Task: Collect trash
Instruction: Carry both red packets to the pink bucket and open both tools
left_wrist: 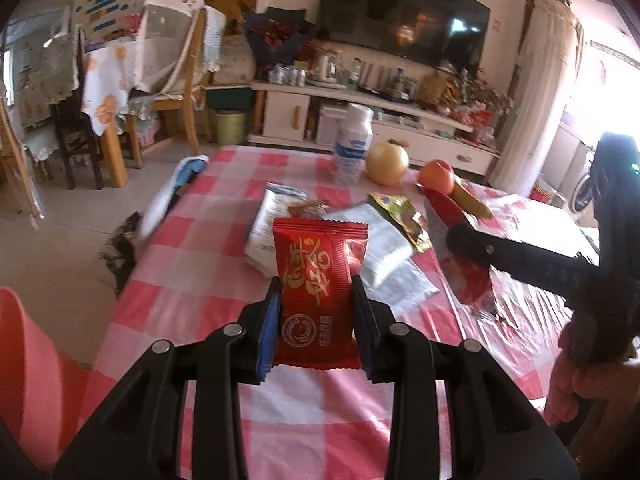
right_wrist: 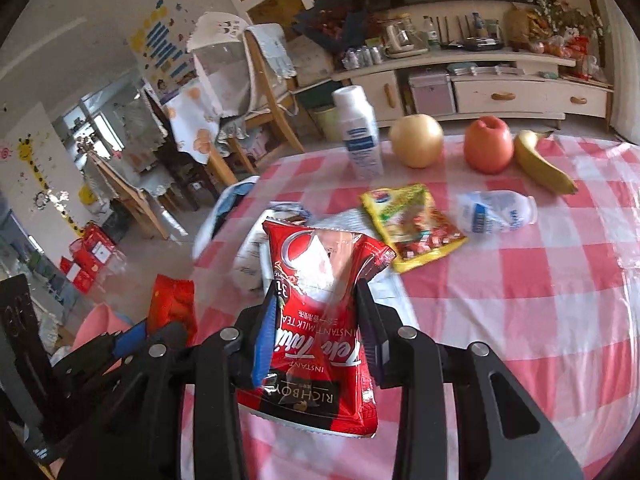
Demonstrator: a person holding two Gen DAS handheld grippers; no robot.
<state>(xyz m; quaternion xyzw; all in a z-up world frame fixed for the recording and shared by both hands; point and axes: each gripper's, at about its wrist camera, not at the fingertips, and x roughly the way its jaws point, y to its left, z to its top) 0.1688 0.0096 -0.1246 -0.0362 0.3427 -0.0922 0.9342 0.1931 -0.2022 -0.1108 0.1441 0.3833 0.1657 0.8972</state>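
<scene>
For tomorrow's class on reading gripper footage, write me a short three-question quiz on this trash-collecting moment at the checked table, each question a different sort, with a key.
1. True or false: the left gripper is empty.
2. Multiple choice: the right gripper grips a) the banana b) the red milk tea packet c) the upright white bottle.
3. Fill in: the yellow snack wrapper lies on the ___.

Key
1. False: it is shut on the red snack packet.
2. b
3. checked tablecloth
</scene>
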